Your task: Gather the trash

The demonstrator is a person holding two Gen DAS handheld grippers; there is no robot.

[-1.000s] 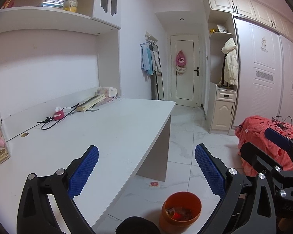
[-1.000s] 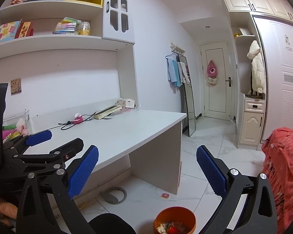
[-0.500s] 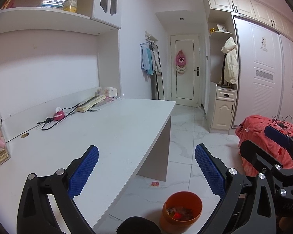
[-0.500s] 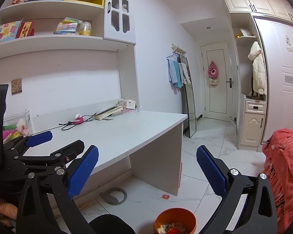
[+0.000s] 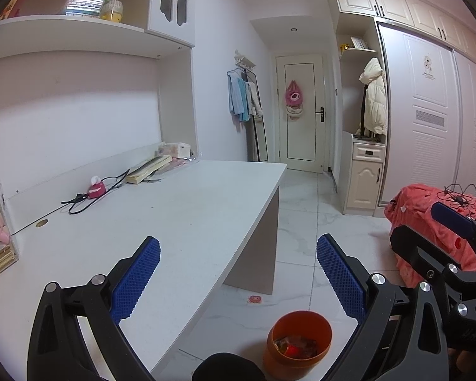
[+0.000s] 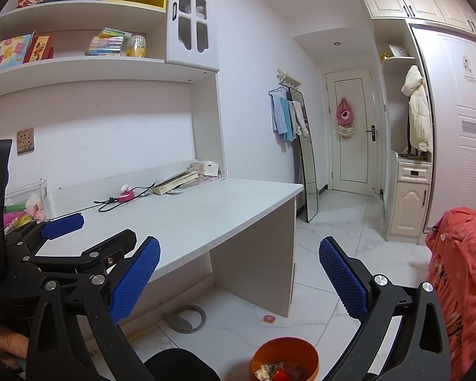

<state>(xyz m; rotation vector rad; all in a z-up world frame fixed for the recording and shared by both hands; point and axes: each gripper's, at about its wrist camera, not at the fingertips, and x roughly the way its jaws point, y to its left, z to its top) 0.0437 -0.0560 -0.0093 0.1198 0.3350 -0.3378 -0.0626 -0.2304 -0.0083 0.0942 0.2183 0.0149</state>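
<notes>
Your left gripper (image 5: 238,273) is spread wide and empty over the white desk (image 5: 181,209) edge. At 6 o'clock on the floor stands the orange bin (image 5: 298,339) with wrappers (image 5: 296,346) inside. One small wrapper (image 5: 254,299) lies on the tiles by the desk leg, just beyond the bin. Your right gripper (image 6: 239,273) is also wide and empty, with a red blanket (image 6: 460,273) at 3 o'clock.

table (image 5: 187,209): smooth, matt white top
floor (image 5: 301,222): glossy marbled tiles
bin (image 5: 298,327): smooth orange plastic, shiny wrappers inside
claw pads (image 5: 136,273): blue, rough, finely studded
claw arms (image 5: 73,317): matt black plastic, bright metal screws
bed cover (image 5: 422,203): soft, coral-red cloth
</notes>
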